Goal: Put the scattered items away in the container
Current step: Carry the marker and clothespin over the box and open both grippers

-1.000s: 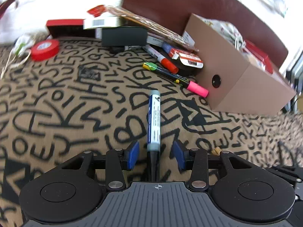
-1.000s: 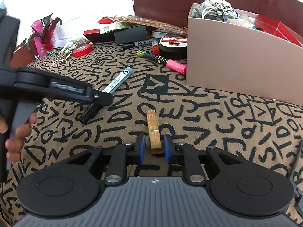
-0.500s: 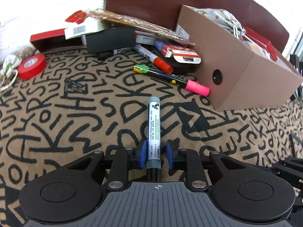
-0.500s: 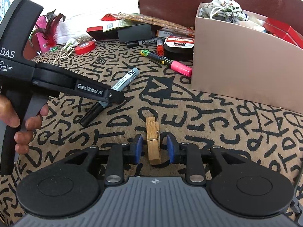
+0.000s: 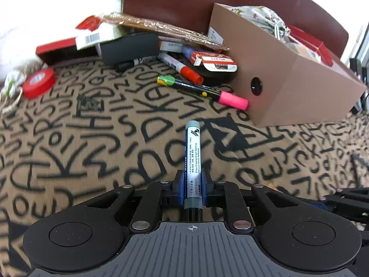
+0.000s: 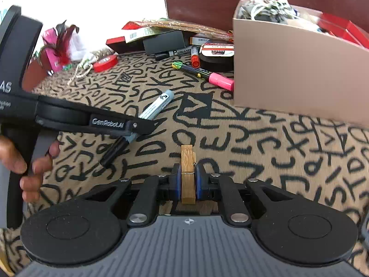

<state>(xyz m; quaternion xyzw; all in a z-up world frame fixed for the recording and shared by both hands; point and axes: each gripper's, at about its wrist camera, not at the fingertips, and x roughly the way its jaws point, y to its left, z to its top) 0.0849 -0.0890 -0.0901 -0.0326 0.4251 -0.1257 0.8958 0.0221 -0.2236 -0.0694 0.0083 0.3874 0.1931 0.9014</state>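
Observation:
My left gripper (image 5: 192, 184) is shut on a blue whiteboard marker (image 5: 192, 152) with a grey end, its blue pads pressing both sides of the barrel low on the lettered cloth. From the right wrist view the same marker (image 6: 159, 103) pokes out of the left gripper (image 6: 131, 132), held by a person's hand (image 6: 27, 161). My right gripper (image 6: 188, 182) is shut on a wooden clothespin (image 6: 188, 161) lying on the cloth. The tan cardboard box (image 5: 306, 83) stands at the right, holding a patterned pouch and red boxes; in the right wrist view the box (image 6: 293, 69) is ahead to the right.
Against the box lie a pink-capped black marker (image 5: 205, 91), a red-capped marker (image 5: 182, 65), a black tape roll with a red card (image 5: 216, 63), and black and red boxes (image 5: 129, 47). A red tape roll (image 5: 39, 82) sits far left. A dark headboard (image 5: 184, 2) backs the scene.
The left jaws closed from wide apart onto the marker's barrel. The right jaws loosened briefly around the clothespin, then pressed onto it again. Neither hand travelled much.

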